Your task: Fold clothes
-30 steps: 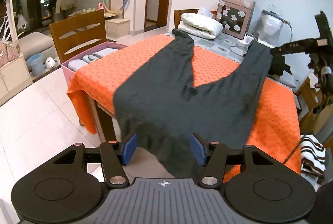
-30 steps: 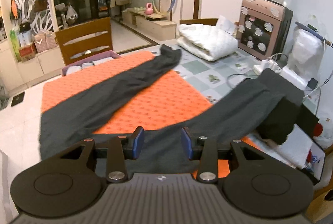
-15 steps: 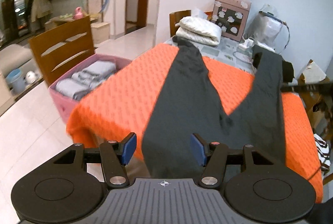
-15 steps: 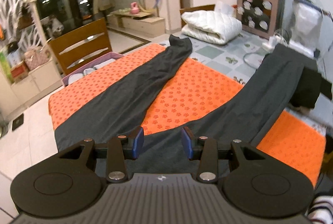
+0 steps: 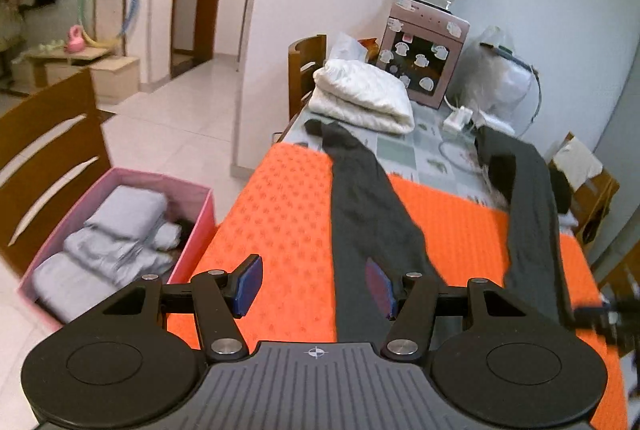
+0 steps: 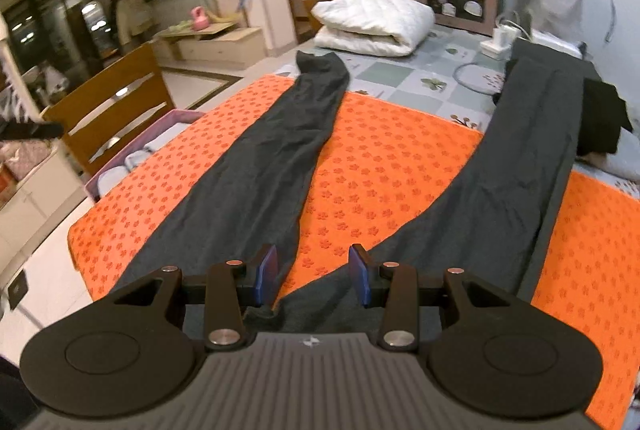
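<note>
1. Two legs of the dark trousers (image 6: 276, 154) are spread in a V across the orange mat (image 6: 384, 166), the cuffs reaching the tiled tablecloth (image 6: 404, 78) beyond it.
2. Left gripper (image 5: 314, 284): jaws held wide apart, nothing between them; it is seen above the mat's near left part, with one trouser leg (image 5: 368, 214) running past its right pad (image 5: 378, 288).
3. Right gripper (image 6: 313, 274): jaws apart, poised over the crotch of the trousers; whether the pads (image 6: 267, 272) touch the cloth cannot be told, as the fabric is hidden under the gripper body.
4. The right leg (image 6: 516, 158) is laid beside a black garment (image 6: 604, 122) at the table's far right.
5. A folded white quilt (image 6: 372, 24) is set on the tablecloth, just beyond the left cuff.
6. A pink box (image 5: 196, 226) of folded grey clothes (image 5: 116, 230) is seen beside the table, left of the mat, next to a wooden chair (image 5: 44, 158).
7. A water dispenser (image 5: 424, 66) is stood against the wall behind the quilt.
</note>
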A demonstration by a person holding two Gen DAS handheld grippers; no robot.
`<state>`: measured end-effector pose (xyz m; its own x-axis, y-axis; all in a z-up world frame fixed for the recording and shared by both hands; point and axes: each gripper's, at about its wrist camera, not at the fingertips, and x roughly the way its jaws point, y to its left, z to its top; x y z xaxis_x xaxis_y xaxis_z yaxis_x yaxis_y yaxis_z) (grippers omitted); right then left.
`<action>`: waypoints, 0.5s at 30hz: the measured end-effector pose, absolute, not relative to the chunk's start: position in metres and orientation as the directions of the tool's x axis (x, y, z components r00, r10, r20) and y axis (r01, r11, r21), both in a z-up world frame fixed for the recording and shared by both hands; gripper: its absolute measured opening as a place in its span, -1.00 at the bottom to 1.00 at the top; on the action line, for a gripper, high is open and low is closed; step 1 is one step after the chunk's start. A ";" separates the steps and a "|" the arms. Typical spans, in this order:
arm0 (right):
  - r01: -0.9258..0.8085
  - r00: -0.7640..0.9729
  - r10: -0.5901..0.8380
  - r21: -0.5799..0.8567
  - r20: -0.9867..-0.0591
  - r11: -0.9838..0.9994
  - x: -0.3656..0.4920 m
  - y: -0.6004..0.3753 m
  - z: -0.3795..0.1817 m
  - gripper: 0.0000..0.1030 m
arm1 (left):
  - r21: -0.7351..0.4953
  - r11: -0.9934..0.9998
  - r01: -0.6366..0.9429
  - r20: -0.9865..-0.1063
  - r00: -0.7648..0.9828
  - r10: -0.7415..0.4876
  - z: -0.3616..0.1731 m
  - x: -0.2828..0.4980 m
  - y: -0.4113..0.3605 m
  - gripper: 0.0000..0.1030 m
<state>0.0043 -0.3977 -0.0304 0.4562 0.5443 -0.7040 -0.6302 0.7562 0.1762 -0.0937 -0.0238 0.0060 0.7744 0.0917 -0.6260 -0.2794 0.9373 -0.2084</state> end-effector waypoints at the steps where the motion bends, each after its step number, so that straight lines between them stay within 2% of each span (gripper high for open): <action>1: -0.615 0.470 0.527 0.166 -0.708 0.771 0.000 -0.394 -0.031 -0.12 | -0.218 0.939 -0.266 -0.623 0.778 0.076 0.007 -0.081 -0.012 0.17; 7: -0.469 0.528 0.437 0.179 -0.728 0.865 -0.014 -0.389 -0.035 -0.12 | -0.297 0.934 -0.200 -0.637 0.770 -0.037 -0.012 0.015 0.036 0.17; 15: -0.169 0.601 0.242 0.176 -0.762 0.970 -0.032 -0.368 -0.041 -0.12 | -0.402 0.906 -0.132 -0.652 0.736 -0.182 -0.049 0.142 0.093 0.18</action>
<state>-0.0324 -0.3682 -0.0413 0.6007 0.2423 -0.7619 -0.1686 0.9699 0.1755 0.1415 0.0931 -0.0489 0.7359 -0.1816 -0.6523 -0.1324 0.9062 -0.4015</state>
